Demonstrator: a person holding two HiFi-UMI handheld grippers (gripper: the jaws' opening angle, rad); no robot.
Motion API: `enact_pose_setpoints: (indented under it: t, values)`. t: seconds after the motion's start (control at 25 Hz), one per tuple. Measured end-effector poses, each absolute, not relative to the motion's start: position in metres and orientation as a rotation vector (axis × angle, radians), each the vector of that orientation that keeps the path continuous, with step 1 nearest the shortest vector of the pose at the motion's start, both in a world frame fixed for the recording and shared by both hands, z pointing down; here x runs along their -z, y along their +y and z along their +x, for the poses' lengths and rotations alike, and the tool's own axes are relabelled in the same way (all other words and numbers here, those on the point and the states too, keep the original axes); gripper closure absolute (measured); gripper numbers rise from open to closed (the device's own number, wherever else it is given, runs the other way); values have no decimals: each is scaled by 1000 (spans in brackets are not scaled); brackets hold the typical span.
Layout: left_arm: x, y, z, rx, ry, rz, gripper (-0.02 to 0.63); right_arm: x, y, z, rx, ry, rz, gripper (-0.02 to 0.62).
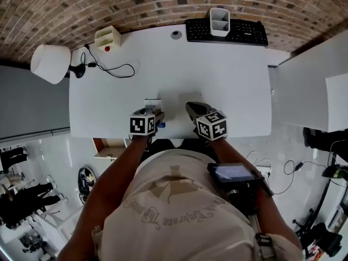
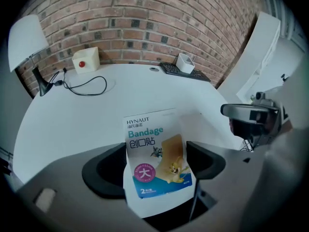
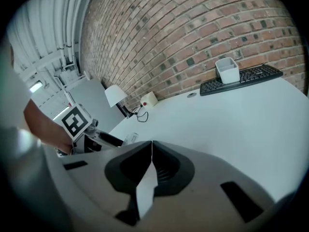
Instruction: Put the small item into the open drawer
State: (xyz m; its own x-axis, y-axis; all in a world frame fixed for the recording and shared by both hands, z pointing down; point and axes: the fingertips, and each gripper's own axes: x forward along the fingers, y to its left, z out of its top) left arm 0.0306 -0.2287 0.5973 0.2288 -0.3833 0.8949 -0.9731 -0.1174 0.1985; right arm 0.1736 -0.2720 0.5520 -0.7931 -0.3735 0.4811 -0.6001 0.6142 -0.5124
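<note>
Left gripper [image 1: 154,112] pinches the bandage packet [image 2: 155,153] upright over the desk [image 1: 217,80]'s front edge, with the open drawer [image 1: 110,147] below-left; right gripper [image 3: 151,149] is pressed together.

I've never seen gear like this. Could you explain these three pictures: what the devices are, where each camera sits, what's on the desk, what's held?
There is no robot: a person holds a claw in each hand, the left claw and the right claw. The head view comes from a camera on the person's head, looking down at a white desk. The other two views come from cameras riding on each claw, looking along its jaws. On the desk are a lamp, a small box with a red button, a cable, a keyboard and a white holder. An open drawer shows below the near edge. The left claw grips a bandage packet. The right claw's jaws meet at the tips; the thin pale sliver between them I cannot identify.
</note>
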Motion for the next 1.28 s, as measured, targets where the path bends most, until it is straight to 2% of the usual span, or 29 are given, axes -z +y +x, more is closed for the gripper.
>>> enact_pose_setpoints:
  t: [0.52,1.28]
  values:
    - [-563,-179,2,-596,-1362,1667,215,-554,-243,119,-929,-2523,646,589]
    - [-544,-124,-52,-460,-1439,1687,215,-550,-195,53,-882,-2518,510,589]
